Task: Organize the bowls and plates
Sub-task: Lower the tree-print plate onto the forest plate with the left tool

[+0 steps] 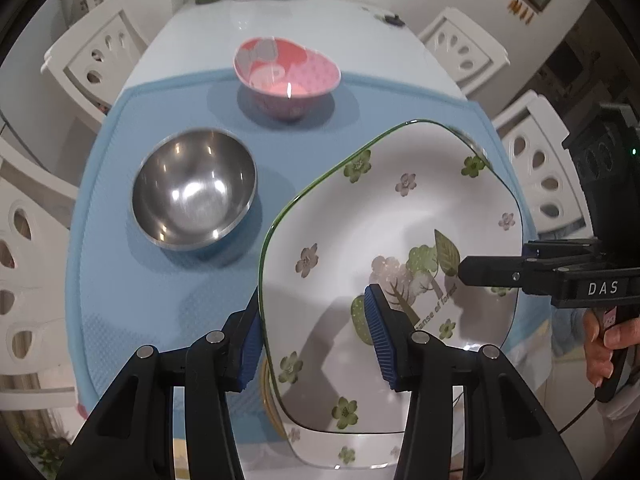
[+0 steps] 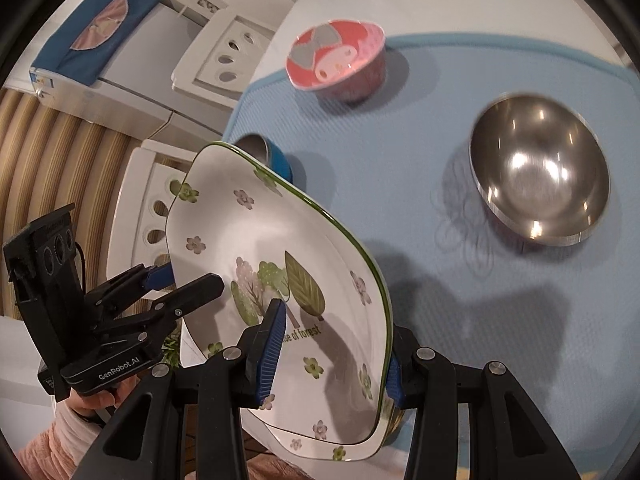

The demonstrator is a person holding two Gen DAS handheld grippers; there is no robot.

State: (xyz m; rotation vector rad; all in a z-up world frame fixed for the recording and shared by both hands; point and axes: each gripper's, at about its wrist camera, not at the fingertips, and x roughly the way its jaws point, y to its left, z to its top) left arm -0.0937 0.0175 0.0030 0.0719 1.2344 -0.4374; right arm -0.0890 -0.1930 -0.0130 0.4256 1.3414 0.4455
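both grippers' jaws clamp the flowered plate (image 1: 400, 216) above another plate (image 1: 352, 450).

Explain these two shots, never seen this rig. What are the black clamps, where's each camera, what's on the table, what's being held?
There is no robot here: a person holds a hand-operated two-finger gripper in each hand, and a fisheye camera on each one looks forward along its fingers.

The left wrist view shows the left gripper at the bottom, with the right gripper coming in from the side. The right wrist view shows the right gripper at the bottom and the left one at the side.

Both grippers clamp opposite rims of one flowered plate, carried tilted above a second, similar plate.

On the blue mat stand a steel bowl and a pink cartoon bowl. The right view also shows a blue cup partly behind the plate.
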